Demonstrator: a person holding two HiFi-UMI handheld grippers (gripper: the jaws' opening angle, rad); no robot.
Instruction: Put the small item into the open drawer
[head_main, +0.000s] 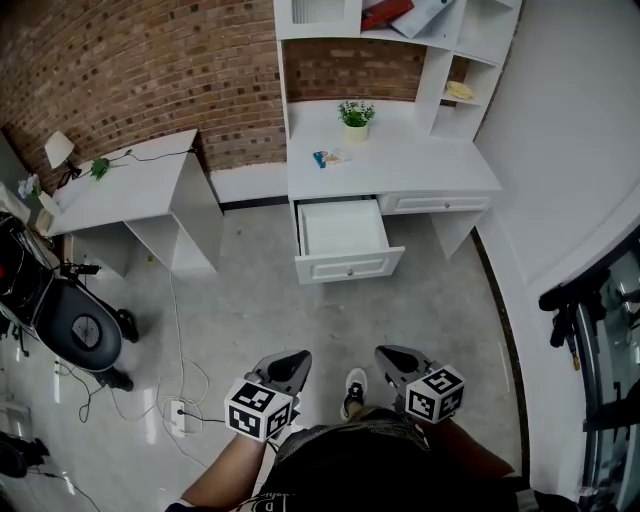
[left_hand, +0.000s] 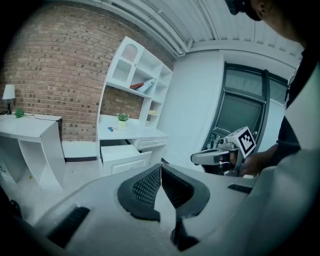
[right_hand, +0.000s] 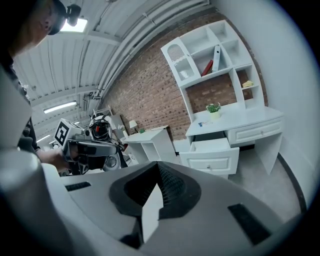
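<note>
The small item (head_main: 328, 157), blue and pale, lies on the white desk (head_main: 420, 160) beside a potted plant (head_main: 356, 115). Below it the left drawer (head_main: 340, 235) stands pulled out and looks empty. Both grippers hover low over the floor, well short of the desk. My left gripper (head_main: 292, 364) has its jaws together with nothing in them, and so has my right gripper (head_main: 390, 357). In the left gripper view the shut tips (left_hand: 160, 168) point toward the drawer (left_hand: 122, 155). In the right gripper view the shut tips (right_hand: 159, 165) also face the drawer (right_hand: 210, 152).
A second white desk (head_main: 130, 190) with a lamp stands at the left. A dark scooter (head_main: 60, 310) is parked at the far left. A power strip (head_main: 178, 415) with cables lies on the floor. Black equipment (head_main: 600, 330) stands at the right wall.
</note>
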